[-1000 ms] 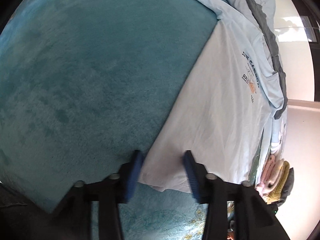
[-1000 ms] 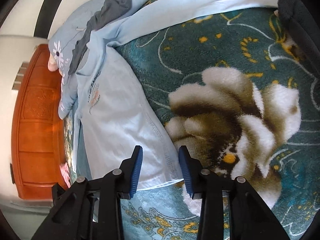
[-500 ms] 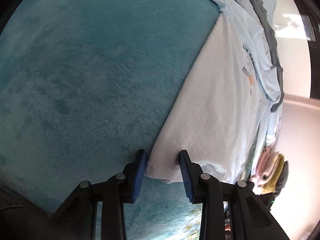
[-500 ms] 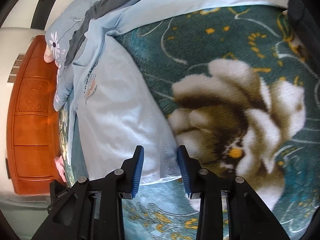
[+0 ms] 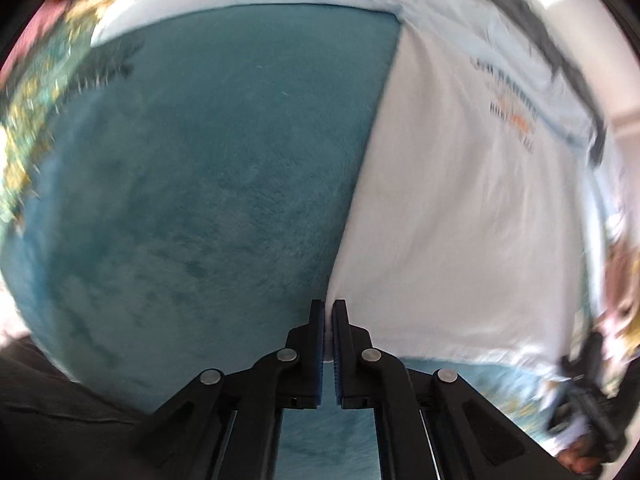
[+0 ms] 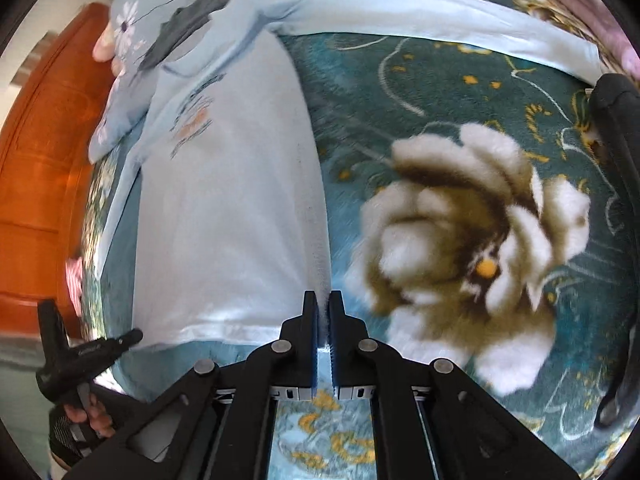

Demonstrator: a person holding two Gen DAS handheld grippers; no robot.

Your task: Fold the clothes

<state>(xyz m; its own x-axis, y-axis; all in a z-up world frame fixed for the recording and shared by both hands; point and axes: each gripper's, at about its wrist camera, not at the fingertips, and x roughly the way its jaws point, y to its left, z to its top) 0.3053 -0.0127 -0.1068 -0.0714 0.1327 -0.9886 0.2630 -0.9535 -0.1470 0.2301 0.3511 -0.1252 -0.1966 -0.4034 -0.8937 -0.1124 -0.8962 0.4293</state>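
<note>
A pale blue long-sleeved shirt with a small dark and orange chest print lies spread on a teal plush blanket. My left gripper is shut on the shirt's bottom hem corner, on the plain teal side. The same shirt shows in the right wrist view, over the flowered part of the blanket. My right gripper is shut on the opposite hem corner. One sleeve stretches out across the top. The left gripper also shows in the right wrist view.
More pale blue and grey clothes lie bunched beyond the shirt's collar. An orange wooden headboard stands at the left of the right wrist view. A dark garment lies at the right edge. Folded pinkish items sit at the bed's side.
Both grippers have closed from open onto the shirt's two bottom hem corners. Both views have shifted and blurred, and the hem edge now runs straight into each pair of jaws.
</note>
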